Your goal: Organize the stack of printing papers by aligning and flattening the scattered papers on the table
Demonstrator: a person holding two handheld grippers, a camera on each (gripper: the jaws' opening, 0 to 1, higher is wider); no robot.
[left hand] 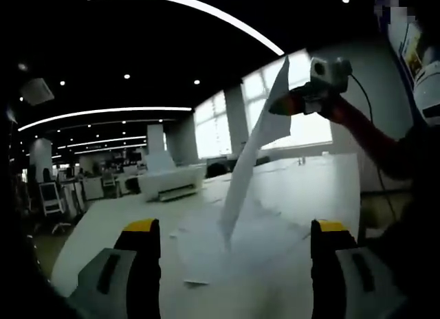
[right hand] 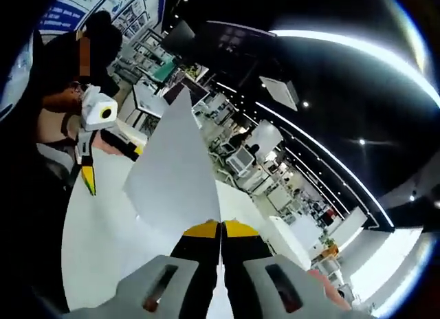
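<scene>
1. The right gripper [right hand: 221, 226] has its fingers clenched on one sheet of paper [right hand: 175, 164], pinched at an edge so that the sheet stands up from the fingers in the right gripper view. In the left gripper view the same gripper [left hand: 297, 100] comes in from the right, held high, and the sheet [left hand: 251, 157] hangs from it, curling down until its lower end meets the papers below.

2. The left gripper [left hand: 235, 229] has its fingers released and wide apart, holding nothing. It is low over the near part of the tabletop [left hand: 323, 181]; in the right gripper view it [right hand: 88, 181] points down beside the lifted sheet.

3. The remaining papers [left hand: 227, 247] lie loose and overlapping on the near middle of the tabletop, between the left fingers, with one corner sticking out toward the near edge. They are not squared.

4. A printer [left hand: 168, 181] sits toward the far left edge of the tabletop, well apart from the papers.

5. The step in hand looks like gathering: one stray sheet is lifted off to be laid back in line with the others.

6. The next move calls for lowering the sheet flat onto the pile with edges matched. The free left fingers can steady the pile or press it flat, since a hanging sheet can fold or drag the others askew.
</scene>
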